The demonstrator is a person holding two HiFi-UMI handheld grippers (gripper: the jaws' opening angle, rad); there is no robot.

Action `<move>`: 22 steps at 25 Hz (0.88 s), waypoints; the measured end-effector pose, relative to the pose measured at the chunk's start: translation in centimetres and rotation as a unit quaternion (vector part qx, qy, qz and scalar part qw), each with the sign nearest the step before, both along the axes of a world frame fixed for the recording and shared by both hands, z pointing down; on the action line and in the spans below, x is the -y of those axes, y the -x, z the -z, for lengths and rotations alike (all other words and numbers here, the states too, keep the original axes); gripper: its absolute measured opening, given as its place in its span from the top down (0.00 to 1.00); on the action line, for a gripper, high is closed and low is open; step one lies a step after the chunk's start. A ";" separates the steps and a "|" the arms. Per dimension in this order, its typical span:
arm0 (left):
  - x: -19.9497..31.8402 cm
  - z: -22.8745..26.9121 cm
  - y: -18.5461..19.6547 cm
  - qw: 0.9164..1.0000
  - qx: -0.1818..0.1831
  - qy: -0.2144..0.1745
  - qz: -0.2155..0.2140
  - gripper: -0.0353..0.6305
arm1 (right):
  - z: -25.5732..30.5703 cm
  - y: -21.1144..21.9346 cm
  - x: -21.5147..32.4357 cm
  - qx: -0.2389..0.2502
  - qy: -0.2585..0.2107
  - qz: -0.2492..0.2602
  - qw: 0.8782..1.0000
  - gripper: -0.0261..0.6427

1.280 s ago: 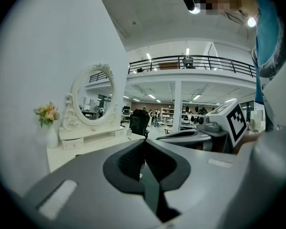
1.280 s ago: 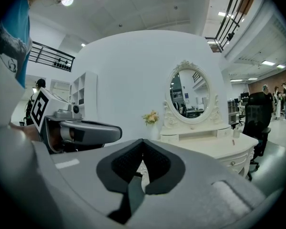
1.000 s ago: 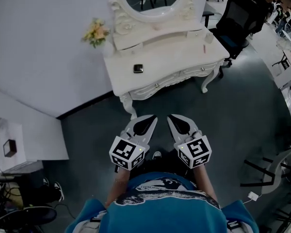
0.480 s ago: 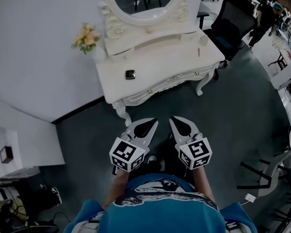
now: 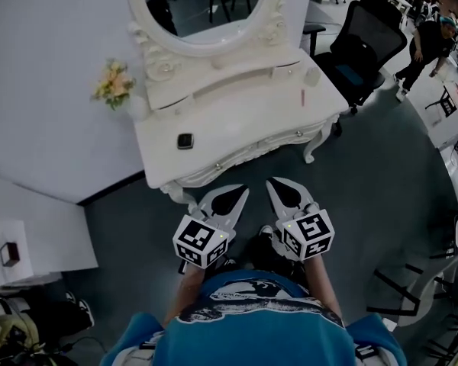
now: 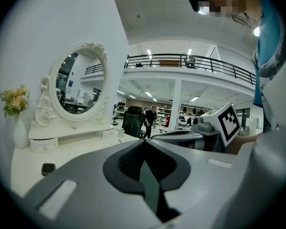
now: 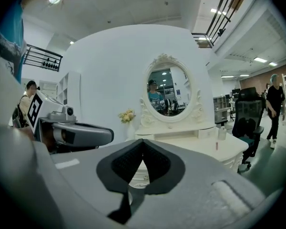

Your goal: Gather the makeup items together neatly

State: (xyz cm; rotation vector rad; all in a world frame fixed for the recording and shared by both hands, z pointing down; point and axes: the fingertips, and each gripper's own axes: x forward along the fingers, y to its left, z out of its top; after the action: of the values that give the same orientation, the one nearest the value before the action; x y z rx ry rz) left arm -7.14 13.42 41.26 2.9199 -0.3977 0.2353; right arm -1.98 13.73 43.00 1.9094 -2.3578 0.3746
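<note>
The left gripper point(image 5: 239, 194) and right gripper point(image 5: 275, 186), both closed with nothing held, have been carried nearer the bench point(image 5: 244, 124) than before. A black compact point(image 5: 185, 140) is seen at the bench's left, a pink lipstick point(image 5: 302, 96) at its right.

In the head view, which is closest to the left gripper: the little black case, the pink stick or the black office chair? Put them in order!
Starting from the left gripper:
1. Little black case, on the left part of the table, nearest.
2. Pink stick, toward the table's right end.
3. Black office chair, beyond the table's right end, farthest.
</note>
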 end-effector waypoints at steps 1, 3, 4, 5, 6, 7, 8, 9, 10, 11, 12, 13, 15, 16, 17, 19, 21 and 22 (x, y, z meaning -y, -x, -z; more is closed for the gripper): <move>0.2 0.1 -1.2 1.000 0.001 -0.001 -0.003 0.93 | 0.2 -1.2 0.4 0.002 -0.002 -0.002 1.000 0.96; 0.7 0.3 -3.3 1.000 0.003 -0.003 -0.005 0.93 | 0.4 -3.5 0.9 0.005 -0.005 -0.006 1.000 0.96; 1.0 0.3 -4.2 1.000 0.005 -0.004 -0.005 0.93 | 0.4 -4.5 1.2 0.007 -0.006 -0.007 1.000 0.96; 1.3 0.3 -5.1 1.000 0.007 -0.005 -0.004 0.93 | 0.3 -5.5 1.5 0.010 -0.007 -0.008 1.000 0.96; 1.6 0.3 -5.9 1.000 0.010 -0.006 -0.002 0.93 | 0.2 -6.4 1.9 0.012 -0.008 -0.008 1.000 0.96; 1.9 0.2 -6.7 1.000 0.013 -0.008 0.000 0.93 | 0.1 -7.3 2.2 0.014 -0.009 -0.007 1.000 0.96; 2.2 0.1 -7.4 1.000 0.015 -0.010 0.002 0.93 | 0.0 -8.1 2.6 0.015 -0.010 -0.006 1.000 0.96; 2.5 0.1 -8.1 1.000 0.017 -0.011 0.005 0.93 | 0.0 -8.9 2.9 0.015 -0.012 -0.004 1.000 0.96; 2.8 0.1 -8.8 1.000 0.018 -0.011 0.008 0.93 | 0.0 -9.7 3.3 0.016 -0.013 -0.002 1.000 0.96; 3.0 0.1 -9.3 1.000 0.018 -0.010 0.011 0.93 | 0.1 -10.3 3.5 0.016 -0.014 0.000 1.000 0.96; 3.2 0.1 -9.8 1.000 0.019 -0.009 0.015 0.93 | 0.1 -10.8 3.7 0.017 -0.014 0.001 1.000 0.96; 3.3 0.0 -10.3 1.000 0.021 -0.009 0.018 0.93 | 0.0 -11.3 3.8 0.019 -0.014 0.003 1.000 0.96; 3.4 0.0 -11.0 0.999 0.025 -0.008 0.023 0.93 | -0.2 -12.1 3.9 0.024 -0.012 0.003 1.000 0.96; 3.4 0.0 -11.4 0.999 0.026 -0.008 0.024 0.93 | -0.4 -12.5 3.9 0.027 -0.010 0.002 1.000 0.96; 3.4 0.0 -11.7 0.999 0.028 -0.008 0.024 0.93 | -0.5 -12.8 3.8 0.030 -0.009 0.001 1.000 0.96; 3.4 0.0 -12.1 0.999 0.032 -0.009 0.023 0.93 | -0.8 -13.4 3.8 0.037 -0.008 -0.001 0.999 0.96; 3.3 0.0 -12.3 0.999 0.038 -0.010 0.023 0.93 | -1.1 -13.7 3.9 0.044 -0.006 -0.004 0.999 0.96; 3.3 -0.1 -12.4 0.999 0.041 -0.010 0.023 0.93 | -1.3 -13.9 3.9 0.048 -0.005 -0.005 0.999 0.96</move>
State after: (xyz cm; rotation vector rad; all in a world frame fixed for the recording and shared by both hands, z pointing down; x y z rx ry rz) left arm 5.22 10.16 41.36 2.9233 -0.4812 0.3466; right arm 11.90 9.81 44.35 1.9501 -2.4136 0.4659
